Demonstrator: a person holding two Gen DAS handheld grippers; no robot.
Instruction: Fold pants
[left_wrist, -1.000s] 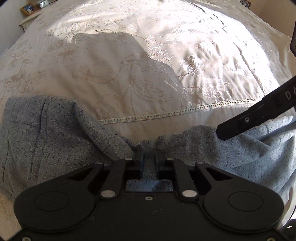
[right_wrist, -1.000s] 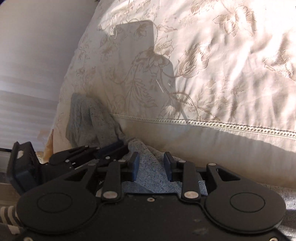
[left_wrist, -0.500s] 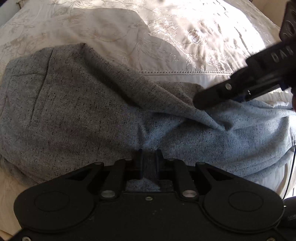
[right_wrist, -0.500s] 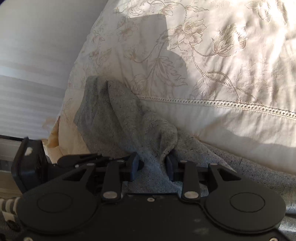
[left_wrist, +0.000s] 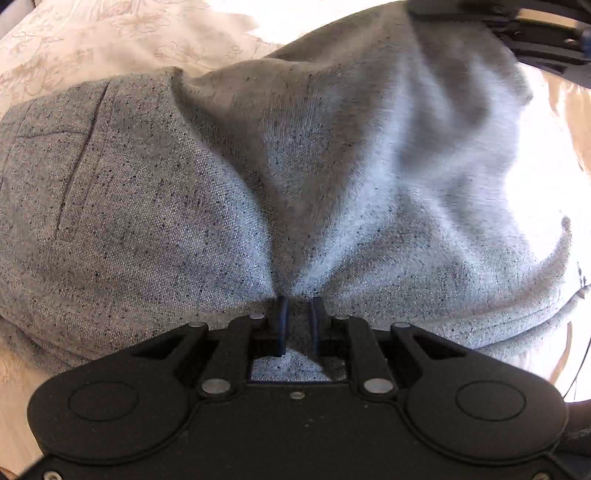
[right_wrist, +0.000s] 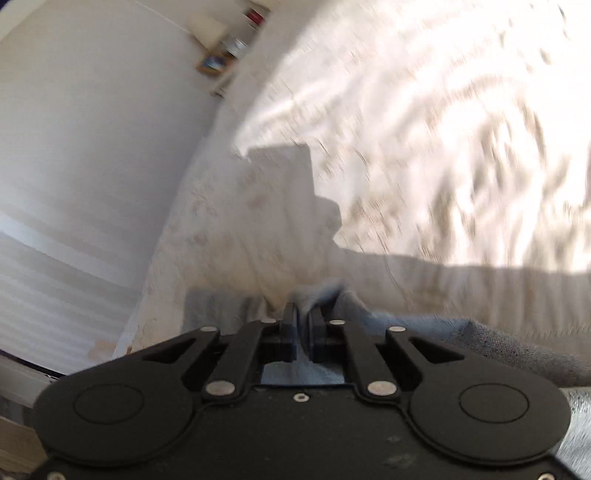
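Note:
The grey speckled pants (left_wrist: 155, 206) fill most of the left wrist view, lying on the bed with a pocket seam at the left. My left gripper (left_wrist: 297, 310) is shut on a pinch of the pants' near edge, and folds radiate from it. The right gripper's black arm (left_wrist: 524, 33) shows at the top right of that view, at the lifted far part of the cloth. In the right wrist view, which is blurred, my right gripper (right_wrist: 301, 317) is shut on a fold of the pants (right_wrist: 517, 350), which trail off to the right.
The bed's cream floral bedspread (left_wrist: 110, 40) lies beyond the pants and fills the right wrist view (right_wrist: 424, 129). A white wall (right_wrist: 92, 147) runs along the bed's left side, with a small shelf and picture frame (right_wrist: 214, 62) far back.
Both grippers have drawn the pants further over the bedspread, so the cloth now fills the left wrist view. The right gripper has closed tight on the cloth and swung up and away.

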